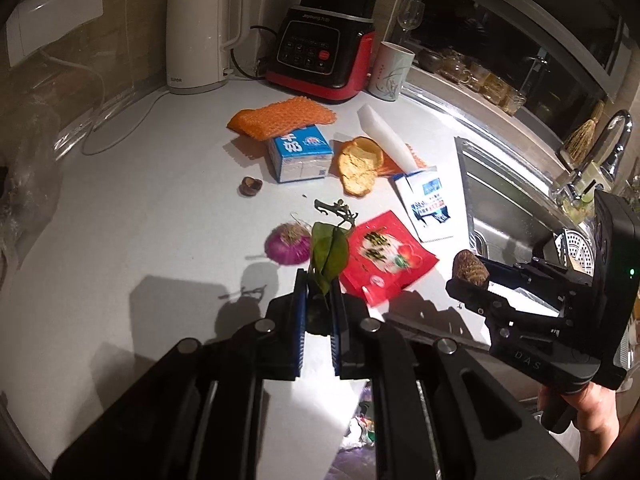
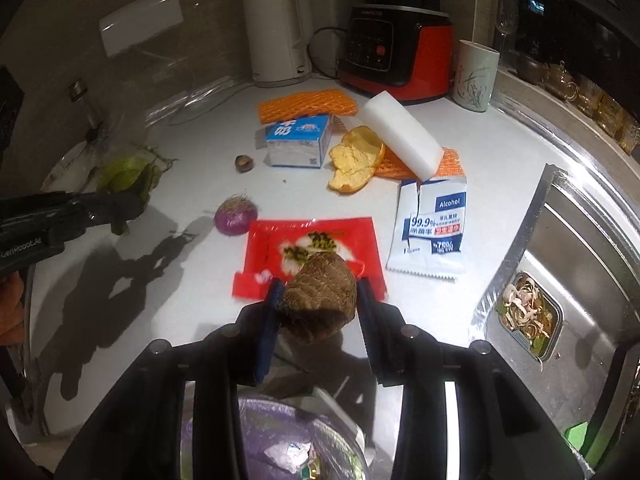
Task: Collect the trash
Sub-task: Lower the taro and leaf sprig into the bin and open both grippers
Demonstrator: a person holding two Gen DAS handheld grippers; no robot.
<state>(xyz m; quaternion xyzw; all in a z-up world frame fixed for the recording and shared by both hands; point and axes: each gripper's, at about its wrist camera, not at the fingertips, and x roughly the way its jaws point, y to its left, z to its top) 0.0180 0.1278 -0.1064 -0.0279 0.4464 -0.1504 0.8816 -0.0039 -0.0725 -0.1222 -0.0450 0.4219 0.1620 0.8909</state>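
Right wrist view: the wipe sachet [image 2: 434, 232] reads "Alcohol" and "99.9%"; the kettle [image 1: 200, 36] reads "SUPOR". The white counter [image 2: 160, 300] meets a steel sink [image 2: 580, 280] at night. The right gripper [image 2: 320, 296] clamps a brown fibrous lump [image 2: 320, 300]; the left gripper [image 1: 320, 304], nearly closed, pinches green leaves [image 1: 329, 258]. Below, a purple-lined bin [image 2: 272, 436] is half hidden.

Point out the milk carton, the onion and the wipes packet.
milk carton [image 1: 301, 157]: left wrist view, blue top face.
onion [image 2: 235, 219]: right wrist view, purple skin.
wipes packet [image 2: 434, 232]: right wrist view, printed front.
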